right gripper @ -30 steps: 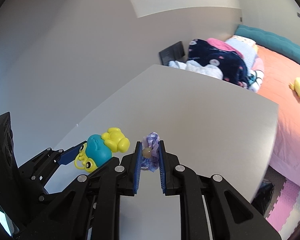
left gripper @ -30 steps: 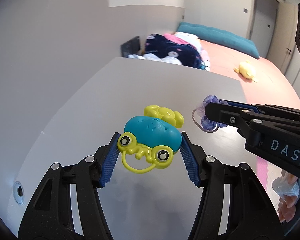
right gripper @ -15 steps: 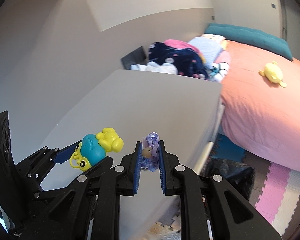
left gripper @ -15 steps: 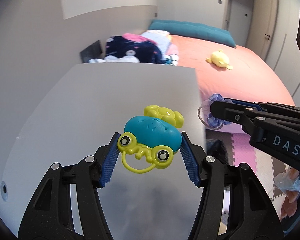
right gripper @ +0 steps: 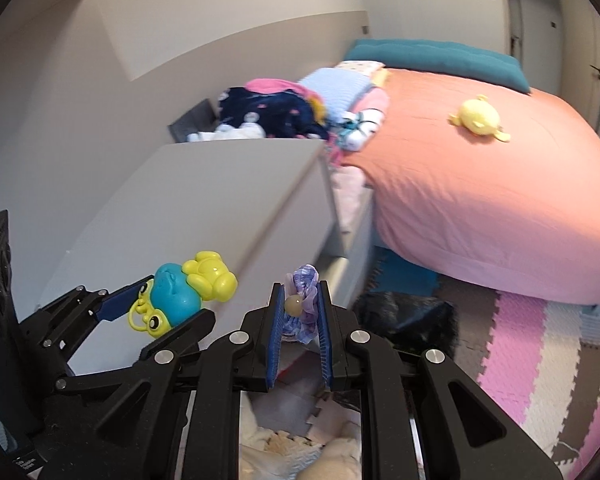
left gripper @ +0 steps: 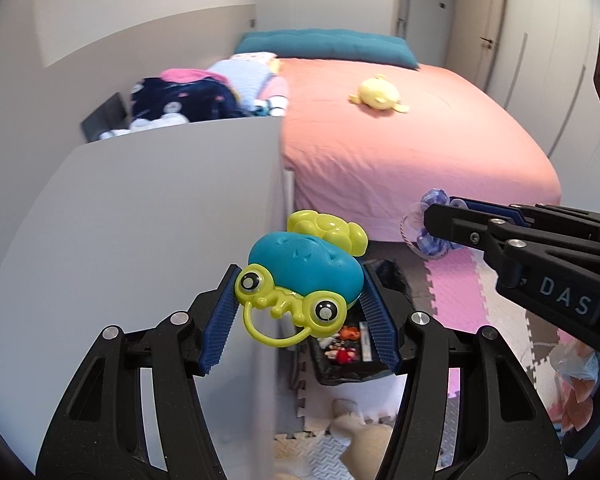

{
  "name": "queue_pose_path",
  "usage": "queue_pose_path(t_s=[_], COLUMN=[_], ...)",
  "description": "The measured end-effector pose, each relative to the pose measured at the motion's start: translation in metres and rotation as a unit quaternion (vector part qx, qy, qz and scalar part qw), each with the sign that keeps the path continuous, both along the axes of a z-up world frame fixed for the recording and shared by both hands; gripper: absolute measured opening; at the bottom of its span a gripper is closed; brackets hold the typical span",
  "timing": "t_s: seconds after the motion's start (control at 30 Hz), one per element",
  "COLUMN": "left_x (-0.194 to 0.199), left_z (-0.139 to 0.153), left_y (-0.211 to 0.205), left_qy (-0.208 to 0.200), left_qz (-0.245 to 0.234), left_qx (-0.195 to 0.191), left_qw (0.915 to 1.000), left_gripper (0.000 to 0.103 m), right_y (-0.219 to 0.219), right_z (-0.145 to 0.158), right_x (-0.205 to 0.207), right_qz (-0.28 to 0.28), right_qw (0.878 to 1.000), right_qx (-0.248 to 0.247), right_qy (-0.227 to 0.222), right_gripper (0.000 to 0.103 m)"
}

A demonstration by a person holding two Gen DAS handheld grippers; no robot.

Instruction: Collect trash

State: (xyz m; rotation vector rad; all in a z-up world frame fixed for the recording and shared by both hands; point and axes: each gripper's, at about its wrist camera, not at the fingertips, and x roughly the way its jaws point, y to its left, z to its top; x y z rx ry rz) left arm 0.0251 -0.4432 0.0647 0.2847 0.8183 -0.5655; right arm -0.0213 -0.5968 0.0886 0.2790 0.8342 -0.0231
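Over the near edge of the grey table [left gripper: 148,216], my left gripper [left gripper: 300,312] is clamped on a rigid, light plastic toy [left gripper: 300,276]; the right gripper [right gripper: 299,312] pinches a soft purple hair tie [right gripper: 302,304]. Both hang above the black bin [left gripper: 384,280] on the floor.

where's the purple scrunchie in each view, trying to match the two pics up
Left wrist view: the purple scrunchie is at right of centre, clamped at the tip of the right gripper, over the floor mats.
Right wrist view: the scrunchie is at bottom centre, between the blue pads.
Shared landmark: the yellow plush on the bed.
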Motion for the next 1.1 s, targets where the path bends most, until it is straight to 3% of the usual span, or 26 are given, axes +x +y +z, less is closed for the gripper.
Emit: queue_pose_path(t_s=[0.57, 0.63, 0.67, 0.7, 0.87, 1.1], left_x=[-0.009, -0.005, -0.005, -0.006, 0.000, 0.001], left_z=[-0.037, -0.044, -0.046, -0.046, -0.050, -0.050], left_y=[-0.085, -0.094, -0.097, -0.099, -0.101, -0.094], left_qy=[0.033, 0.039, 0.029, 0.012, 0.011, 0.018], left_qz=[-0.080, -0.081, -0.072, -0.064, -0.062, -0.057], left_qx=[0.026, 0.040, 0.052, 0.060, 0.071, 0.067], left_qw=[0.9959, 0.9952, 0.9956, 0.9960, 0.9955, 0.9960], left_gripper=[0.058, 0.073, 0.099, 0.097, 0.097, 0.097], right_y=[-0.092, -0.099, -0.102, -0.107, -0.120, -0.116], right_z=[-0.045, -0.051, -0.053, -0.053, -0.054, -0.055], right_x=[-0.023, -0.019, -0.017, -0.017, -0.017, -0.014], right_qz=[-0.085, -0.098, -0.111, -0.131, -0.156, -0.146], right_qw=[0.995, 0.993, 0.991, 0.989, 0.985, 0.986], right_qx=[0.004, -0.006, -0.014, -0.023, -0.031, -0.031], right_qy=[0.051, 0.070, 0.075, 0.070, 0.064, 0.068], right_gripper=[0.017, 0.032, 0.063, 0.075, 0.075, 0.076])
